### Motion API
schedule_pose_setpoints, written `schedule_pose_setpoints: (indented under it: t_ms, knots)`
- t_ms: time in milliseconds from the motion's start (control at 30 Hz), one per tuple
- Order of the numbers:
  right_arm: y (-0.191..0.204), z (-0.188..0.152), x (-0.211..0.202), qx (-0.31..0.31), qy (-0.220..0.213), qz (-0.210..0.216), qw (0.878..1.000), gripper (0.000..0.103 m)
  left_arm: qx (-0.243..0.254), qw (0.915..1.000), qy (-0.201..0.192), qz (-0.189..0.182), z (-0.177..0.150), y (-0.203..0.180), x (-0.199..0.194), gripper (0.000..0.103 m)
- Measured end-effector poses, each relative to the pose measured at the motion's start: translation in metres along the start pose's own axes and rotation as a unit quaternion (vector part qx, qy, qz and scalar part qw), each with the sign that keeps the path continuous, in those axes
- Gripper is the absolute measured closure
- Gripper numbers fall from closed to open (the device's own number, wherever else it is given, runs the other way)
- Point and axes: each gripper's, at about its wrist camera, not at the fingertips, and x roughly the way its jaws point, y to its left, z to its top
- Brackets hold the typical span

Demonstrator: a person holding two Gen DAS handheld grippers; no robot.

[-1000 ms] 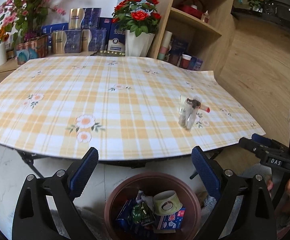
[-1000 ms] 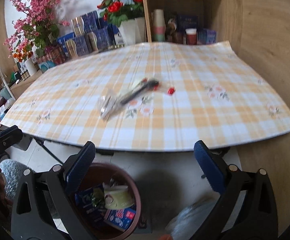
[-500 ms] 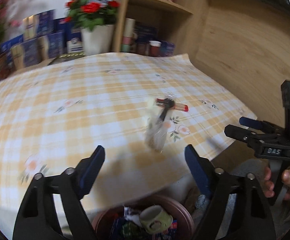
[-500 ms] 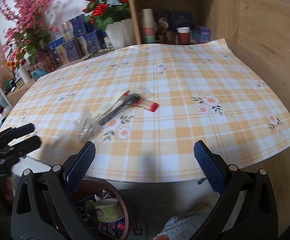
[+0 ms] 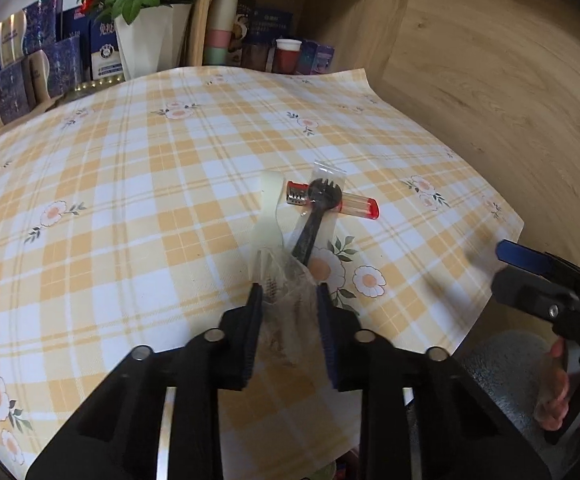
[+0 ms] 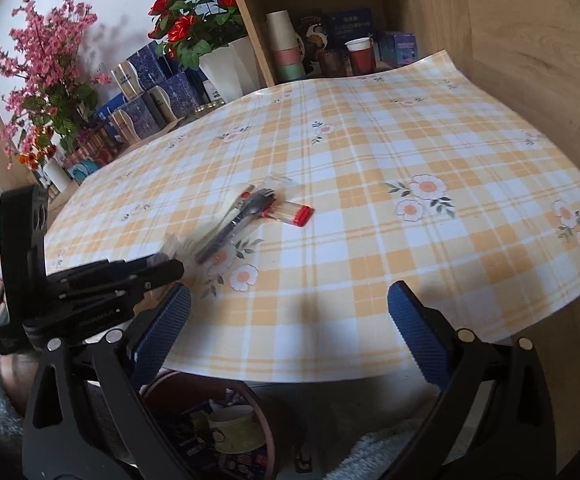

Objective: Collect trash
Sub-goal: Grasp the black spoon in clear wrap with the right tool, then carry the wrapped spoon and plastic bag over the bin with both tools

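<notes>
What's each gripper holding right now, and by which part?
Left gripper: its fingers have just closed on the near crumpled end of the clear cutlery wrapper. Right gripper: open, nothing held.

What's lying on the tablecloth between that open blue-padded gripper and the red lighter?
Nothing: in the right wrist view, the stretch from the right gripper to the red lighter is bare checked tablecloth with printed flowers.
</notes>
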Motion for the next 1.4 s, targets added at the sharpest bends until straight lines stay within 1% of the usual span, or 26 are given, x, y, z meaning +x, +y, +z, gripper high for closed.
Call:
schedule_pose_setpoints:
  t_ms: [33,100,167,233,300,367,400,500,667,700,733,767,833,900,967,1000,1100,1267,1400]
  knots:
    - [0.000,0.002,0.004,0.004,0.004,0.011,1.000,0.016,-0.002,1.0000,-0.002,0.001,0.000,0.002,-0.002,0.084]
    - [0.004,0.006,0.017,0.014,0.019,0.036,0.999,0.020,-0.017,0.9998,-0.010,-0.002,-0.002,0.010,-0.010,0.087]
    - [0.008,0.010,0.029,0.022,0.027,0.052,0.998,0.022,-0.032,0.9993,-0.022,0.000,-0.002,0.017,-0.020,0.088]
    - [0.017,0.015,0.045,0.026,0.038,0.066,0.997,0.029,-0.048,0.9981,-0.038,0.001,-0.002,0.026,-0.034,0.089]
    - [0.027,0.022,0.064,0.029,0.050,0.068,0.996,0.033,-0.058,0.9969,-0.052,0.007,-0.001,0.034,-0.047,0.089]
    - [0.033,0.026,0.079,0.037,0.059,0.064,0.995,0.039,-0.065,0.9959,-0.062,0.013,-0.002,0.040,-0.058,0.089]
    - [0.036,0.029,0.090,0.045,0.066,0.057,0.995,0.045,-0.070,0.9951,-0.068,0.017,-0.002,0.044,-0.065,0.089]
    - [0.041,0.037,0.104,0.053,0.062,0.032,0.996,0.049,-0.089,0.9927,-0.079,0.023,-0.007,0.056,-0.081,0.089]
    - [0.051,0.049,0.119,0.060,0.064,-0.011,0.996,0.050,-0.105,0.9900,-0.086,0.037,-0.020,0.071,-0.100,0.089]
    - [0.055,0.051,0.122,0.053,0.064,-0.027,0.996,0.052,-0.110,0.9893,-0.088,0.039,-0.023,0.074,-0.104,0.089]
    - [0.057,0.053,0.124,0.044,0.064,-0.043,0.996,0.058,-0.114,0.9887,-0.088,0.041,-0.026,0.076,-0.107,0.089]
    - [0.062,0.053,0.126,0.028,0.065,-0.070,0.995,0.062,-0.120,0.9880,-0.089,0.041,-0.029,0.079,-0.109,0.089]
    - [0.069,0.053,0.130,0.006,0.065,-0.100,0.993,0.064,-0.129,0.9868,-0.089,0.042,-0.033,0.083,-0.113,0.089]
    - [0.074,0.051,0.133,-0.017,0.064,-0.119,0.991,0.065,-0.134,0.9859,-0.091,0.043,-0.038,0.085,-0.117,0.089]
    - [0.076,0.049,0.133,-0.041,0.061,-0.132,0.989,0.077,-0.138,0.9852,-0.093,0.042,-0.042,0.087,-0.121,0.089]
    - [0.076,0.049,0.132,-0.044,0.061,-0.128,0.989,0.084,-0.138,0.9851,-0.093,0.041,-0.044,0.087,-0.122,0.089]
    - [0.068,0.047,0.125,-0.033,0.066,-0.103,0.992,0.089,-0.137,0.9852,-0.095,0.040,-0.048,0.085,-0.127,0.089]
    - [0.073,0.039,0.098,-0.038,0.045,-0.074,0.996,0.089,-0.128,0.9865,-0.097,0.033,-0.057,0.077,-0.136,0.089]
    - [0.070,0.028,0.070,-0.014,0.037,-0.046,0.998,0.089,-0.112,0.9894,-0.088,0.028,-0.064,0.066,-0.139,0.089]
